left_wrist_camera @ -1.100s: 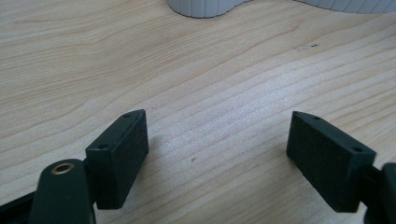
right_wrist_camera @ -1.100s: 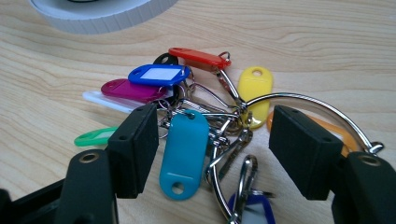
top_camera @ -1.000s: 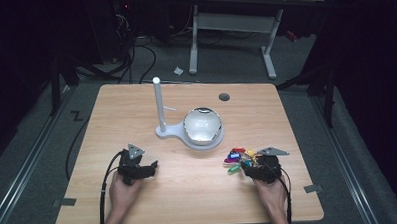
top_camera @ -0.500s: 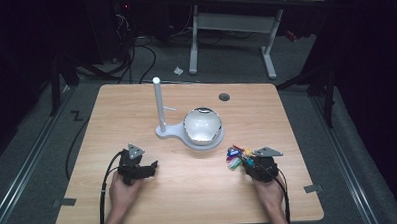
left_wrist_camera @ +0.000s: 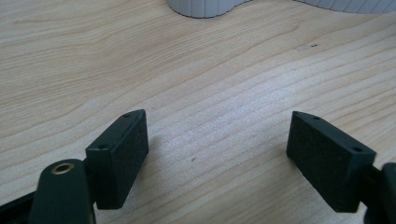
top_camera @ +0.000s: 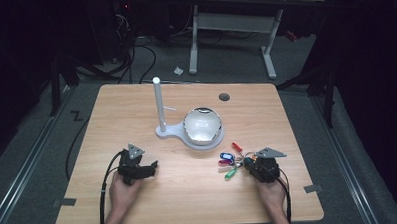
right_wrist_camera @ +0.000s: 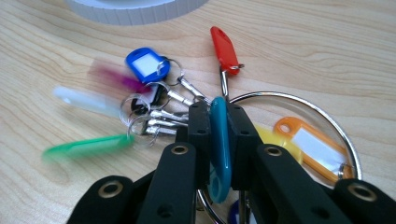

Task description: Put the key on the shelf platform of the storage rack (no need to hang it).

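A bunch of keys with coloured plastic tags (top_camera: 230, 161) lies on the wooden table at the front right, on a large metal ring (right_wrist_camera: 299, 100). My right gripper (right_wrist_camera: 218, 114) is shut on a teal tag (right_wrist_camera: 219, 140) of that bunch. Red (right_wrist_camera: 224, 44), blue (right_wrist_camera: 144, 63), green (right_wrist_camera: 88, 145) and orange (right_wrist_camera: 308, 142) tags fan out around it; some are blurred. In the high view the right gripper (top_camera: 247, 163) sits just right of the tags. My left gripper (top_camera: 151, 168) rests at the front left, open, with bare wood between its fingers (left_wrist_camera: 119, 156).
A white stand with an upright post (top_camera: 159, 106) and a shiny round bowl (top_camera: 202, 126) on its base stands mid-table, behind both grippers. A small dark hole (top_camera: 224, 97) marks the far side of the table. Desk legs and cables lie on the floor beyond.
The right gripper with the key bunch has shifted slightly; the tags have moved and blur. The left gripper has stayed put.
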A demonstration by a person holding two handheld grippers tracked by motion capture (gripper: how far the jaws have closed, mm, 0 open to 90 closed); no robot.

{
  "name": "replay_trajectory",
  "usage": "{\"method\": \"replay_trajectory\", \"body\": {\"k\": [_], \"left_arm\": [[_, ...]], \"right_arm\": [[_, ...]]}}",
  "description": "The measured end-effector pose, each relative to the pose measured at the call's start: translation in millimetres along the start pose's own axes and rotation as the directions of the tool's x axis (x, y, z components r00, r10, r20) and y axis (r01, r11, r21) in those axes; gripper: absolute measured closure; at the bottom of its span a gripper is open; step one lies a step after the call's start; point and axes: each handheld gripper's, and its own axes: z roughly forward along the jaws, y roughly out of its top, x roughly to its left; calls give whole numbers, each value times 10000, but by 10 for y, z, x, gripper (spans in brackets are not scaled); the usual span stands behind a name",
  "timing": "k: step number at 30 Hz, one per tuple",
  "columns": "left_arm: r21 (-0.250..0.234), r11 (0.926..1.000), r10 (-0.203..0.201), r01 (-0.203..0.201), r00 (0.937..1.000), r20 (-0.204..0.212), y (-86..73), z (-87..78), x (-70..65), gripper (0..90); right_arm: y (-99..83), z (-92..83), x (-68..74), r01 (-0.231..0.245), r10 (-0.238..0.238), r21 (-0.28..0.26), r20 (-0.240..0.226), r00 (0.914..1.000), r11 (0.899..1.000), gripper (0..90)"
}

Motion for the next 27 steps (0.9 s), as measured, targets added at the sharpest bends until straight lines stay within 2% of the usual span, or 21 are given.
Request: {"method": "replay_trajectory", "body": {"k": [2, 9, 12, 18, 27], "left_arm": [[1, 10000, -2, 2, 10000, 1, 0, 0, 0, 211], [2, 10000, 0, 0, 10000, 0, 0, 0, 0, 211], [-2, 10000, 0, 0, 10000, 3, 0, 0, 0, 211], [0, 10000, -8, 8, 10000, -2, 0, 0, 0, 211], [4, 10000, -25, 25, 10000, -3, 0, -1, -2, 211]], "right_arm": [[1, -21, 6, 126, -126, -66, 17, 9999, 9999, 831], [62, -161, -24, 61, -70, -506, -170, 9998, 9987, 833], [126, -261, -36, 59, -76, -827, -202, 9998, 9966, 834], [253, -389, -37, 326, -353, -1093, -234, 9991, 9935, 837], [458, -611, -38, 473, -536, -1664, -333, 9980, 9849, 850]]}}
